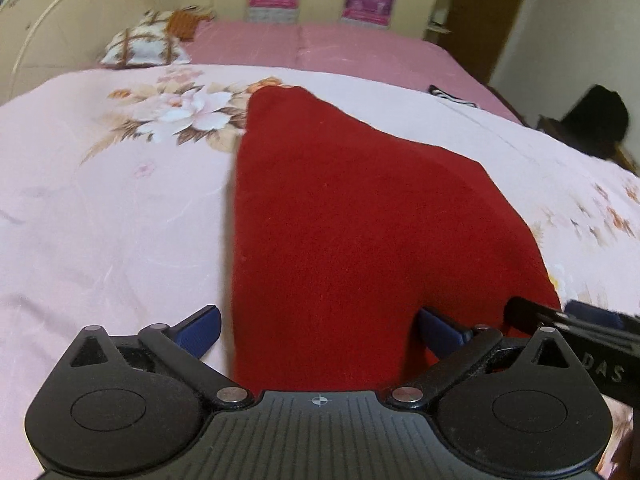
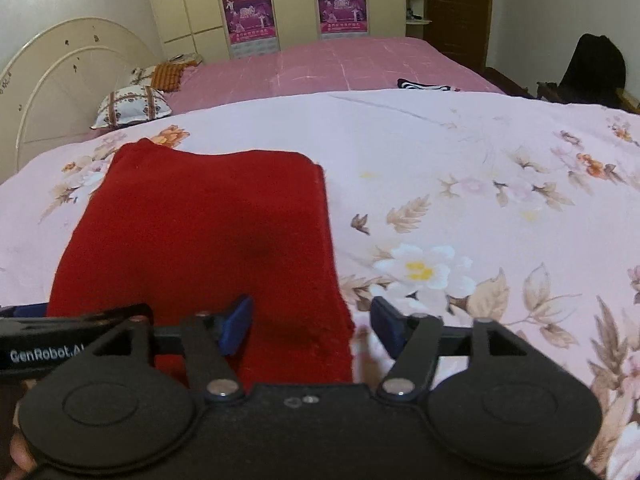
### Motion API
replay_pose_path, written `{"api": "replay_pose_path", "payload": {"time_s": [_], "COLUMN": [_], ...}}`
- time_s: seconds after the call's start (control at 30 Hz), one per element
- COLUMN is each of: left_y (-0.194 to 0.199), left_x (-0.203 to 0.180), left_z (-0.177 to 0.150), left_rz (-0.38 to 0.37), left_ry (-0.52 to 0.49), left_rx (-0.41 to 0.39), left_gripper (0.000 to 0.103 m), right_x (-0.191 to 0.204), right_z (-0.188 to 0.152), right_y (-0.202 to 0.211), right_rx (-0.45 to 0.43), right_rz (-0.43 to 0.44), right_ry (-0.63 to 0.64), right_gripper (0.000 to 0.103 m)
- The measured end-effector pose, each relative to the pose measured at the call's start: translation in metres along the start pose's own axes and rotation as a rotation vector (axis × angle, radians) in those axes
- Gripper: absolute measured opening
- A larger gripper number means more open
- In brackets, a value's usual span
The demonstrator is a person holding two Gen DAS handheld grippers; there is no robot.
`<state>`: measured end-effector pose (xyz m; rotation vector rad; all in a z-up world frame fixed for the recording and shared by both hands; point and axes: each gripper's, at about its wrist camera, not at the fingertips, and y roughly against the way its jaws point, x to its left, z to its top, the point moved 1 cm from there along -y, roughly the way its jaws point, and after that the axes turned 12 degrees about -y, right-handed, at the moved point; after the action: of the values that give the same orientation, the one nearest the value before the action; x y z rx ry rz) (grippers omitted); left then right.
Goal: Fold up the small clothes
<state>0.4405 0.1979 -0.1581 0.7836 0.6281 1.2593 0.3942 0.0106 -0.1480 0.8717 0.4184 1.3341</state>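
A red knitted garment [image 1: 352, 224] lies folded flat on the pink floral bedspread [image 1: 112, 216]. It also shows in the right wrist view [image 2: 208, 236]. My left gripper [image 1: 318, 330] is open, its blue pads straddling the garment's near left edge. My right gripper [image 2: 312, 326] is open too, its pads straddling the near right corner of the garment. The right gripper's tip [image 1: 560, 320] shows at the right of the left wrist view, and the left gripper's body [image 2: 60, 344] shows at the left of the right wrist view.
A patterned pillow [image 2: 132, 106] and an orange cloth [image 2: 170, 74] lie at the far left by the cream headboard [image 2: 60, 80]. A striped dark item [image 2: 424, 85] lies on the far pink sheet. A chair with dark clothes [image 2: 596, 70] stands at the right.
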Motion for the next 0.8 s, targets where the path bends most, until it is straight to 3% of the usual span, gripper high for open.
{"api": "replay_pose_path", "payload": {"time_s": [0.13, 0.27, 0.57, 0.8], "left_y": [0.003, -0.001, 0.019, 0.046], "left_x": [-0.005, -0.008, -0.044, -0.059], "left_z": [-0.003, -0.004, -0.017, -0.028], "left_rz": [0.034, -0.018, 0.183, 0.169], "left_ry": [0.038, 0.032, -0.128, -0.154], "left_rx": [0.043, 0.115, -0.018, -0.055], "left_gripper": [0.103, 0.103, 0.103, 0.103], "right_x": [-0.003, -0.013, -0.02, -0.023], "right_z": [0.002, -0.003, -0.028, -0.039], "right_y": [0.006, 0.009, 0.014, 0.034], "right_rx": [0.007, 0.043, 0.049, 0.054], "right_rz": [0.0, 0.004, -0.018, 0.005], "right_ry": [-0.002, -0.03, 0.03, 0.042], "right_gripper": [0.076, 0.076, 0.082, 0.083]}}
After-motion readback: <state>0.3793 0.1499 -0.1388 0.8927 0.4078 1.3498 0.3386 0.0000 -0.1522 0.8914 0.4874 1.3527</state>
